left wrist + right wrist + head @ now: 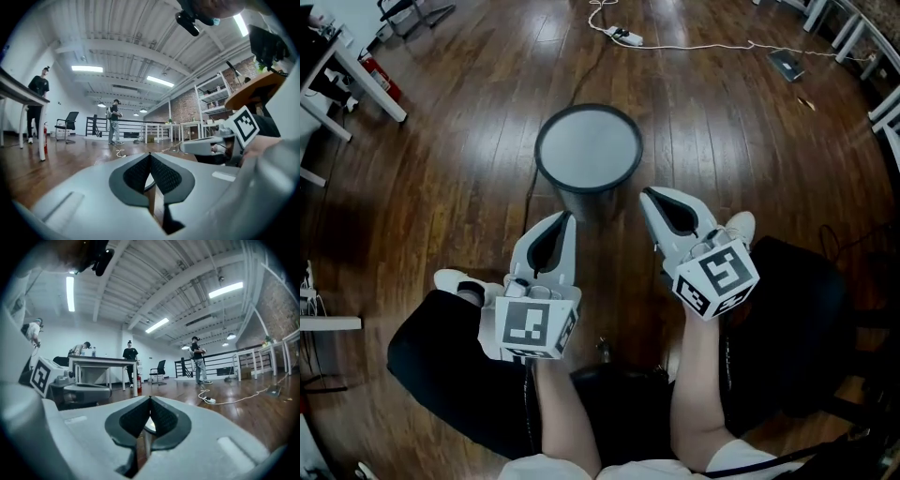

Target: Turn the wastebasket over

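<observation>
The wastebasket (588,150) stands on the wooden floor in the head view, its wide round end up: a pale grey disc inside a dark rim, with dark sides tapering down. My left gripper (565,217) hangs just below and left of it, jaws shut with nothing between them. My right gripper (647,194) is just below and right of it, also shut and empty. Neither touches the basket. The left gripper view looks level across the room over its closed pads (150,154), with the right gripper (211,143) beside it. The right gripper view shows closed pads (150,398).
A power strip (626,37) with a white cable lies on the floor beyond the basket. White table legs (370,80) and a fire extinguisher (382,79) stand at far left. My own knees and white shoes (455,281) are below the grippers. People stand far off (114,121).
</observation>
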